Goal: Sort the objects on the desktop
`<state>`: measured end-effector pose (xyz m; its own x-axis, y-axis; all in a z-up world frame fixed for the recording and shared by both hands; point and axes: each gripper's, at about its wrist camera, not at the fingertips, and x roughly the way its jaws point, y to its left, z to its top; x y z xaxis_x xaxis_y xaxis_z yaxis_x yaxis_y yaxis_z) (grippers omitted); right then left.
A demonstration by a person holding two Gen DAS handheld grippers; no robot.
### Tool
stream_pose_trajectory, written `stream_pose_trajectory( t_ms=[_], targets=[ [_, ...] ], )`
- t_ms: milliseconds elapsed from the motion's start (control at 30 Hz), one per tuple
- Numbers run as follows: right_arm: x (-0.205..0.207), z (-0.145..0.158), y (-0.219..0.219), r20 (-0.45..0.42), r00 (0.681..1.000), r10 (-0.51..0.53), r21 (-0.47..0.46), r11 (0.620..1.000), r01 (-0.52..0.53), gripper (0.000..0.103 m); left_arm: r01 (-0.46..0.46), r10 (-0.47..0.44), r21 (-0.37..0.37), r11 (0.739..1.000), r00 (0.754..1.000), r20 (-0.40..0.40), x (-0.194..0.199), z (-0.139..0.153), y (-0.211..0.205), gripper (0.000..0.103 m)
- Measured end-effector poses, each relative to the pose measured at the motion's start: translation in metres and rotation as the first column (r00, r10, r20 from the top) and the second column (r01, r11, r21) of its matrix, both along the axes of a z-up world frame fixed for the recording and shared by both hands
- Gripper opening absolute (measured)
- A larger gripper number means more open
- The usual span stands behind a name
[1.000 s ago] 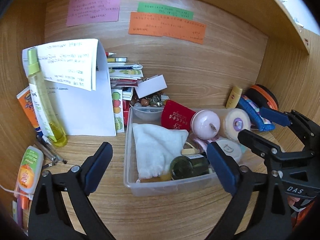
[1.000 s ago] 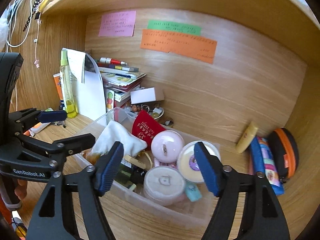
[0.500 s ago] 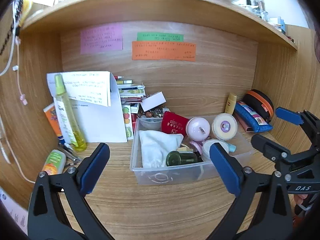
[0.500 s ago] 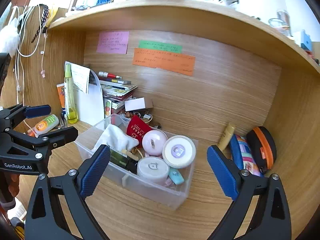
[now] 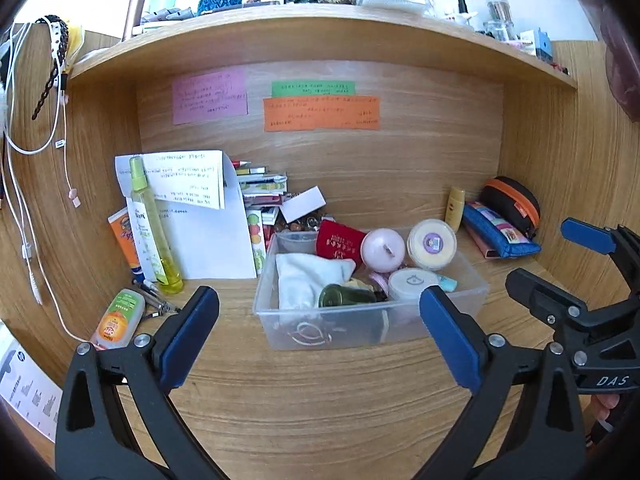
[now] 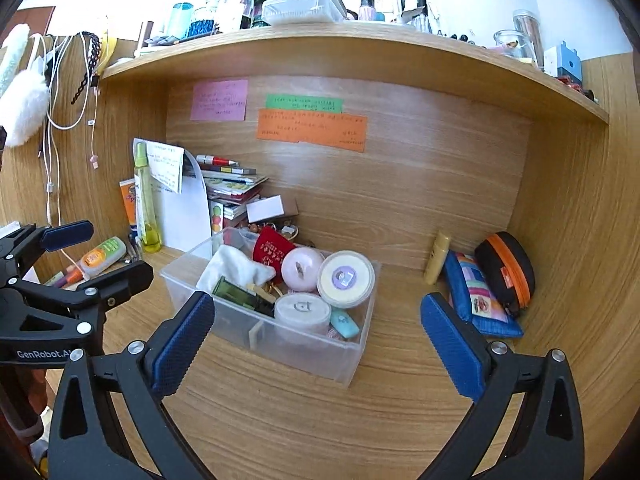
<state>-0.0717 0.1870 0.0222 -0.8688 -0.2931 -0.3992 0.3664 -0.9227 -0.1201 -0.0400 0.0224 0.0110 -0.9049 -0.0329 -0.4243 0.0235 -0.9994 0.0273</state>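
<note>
A clear plastic box (image 5: 472,292) (image 6: 352,356) stands in the middle of the wooden desk. It holds a white cloth (image 5: 304,280), a red pouch (image 5: 338,242), a pink round case (image 5: 383,250), a yellow-lidded jar (image 5: 431,239), a white jar (image 6: 303,308) and a dark green bottle (image 5: 344,296). My left gripper (image 5: 320,336) is open and empty, in front of the box. My right gripper (image 6: 316,340) is open and empty, also in front of the box and to its right. Each gripper shows at the edge of the other's view.
A yellow spray bottle (image 5: 154,236), an orange tube (image 5: 126,240), white papers (image 5: 200,216) and stacked books (image 5: 262,192) stand at the back left. A small orange bottle (image 5: 118,318) and pens lie left. A blue pencil case (image 5: 496,232), black-orange pouch (image 5: 514,204) and yellow tube (image 5: 455,208) sit right.
Both grippers have pulled back from the box, so the shelf above and more of the desk show. The right gripper's jaws have opened wider. The box has not moved.
</note>
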Motion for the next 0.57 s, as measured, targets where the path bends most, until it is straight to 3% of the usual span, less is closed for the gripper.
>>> stream_pose_trajectory(
  t_ms=[567],
  targets=[
    [-0.023, -0.009, 0.007, 0.045, 0.999, -0.025, 0.007, 1.000, 0.025, 0.103, 0.028, -0.030, 0.036, 0.999, 0.999, 0.043, -0.022, -0.007, 0.002, 0.102]
  ],
)
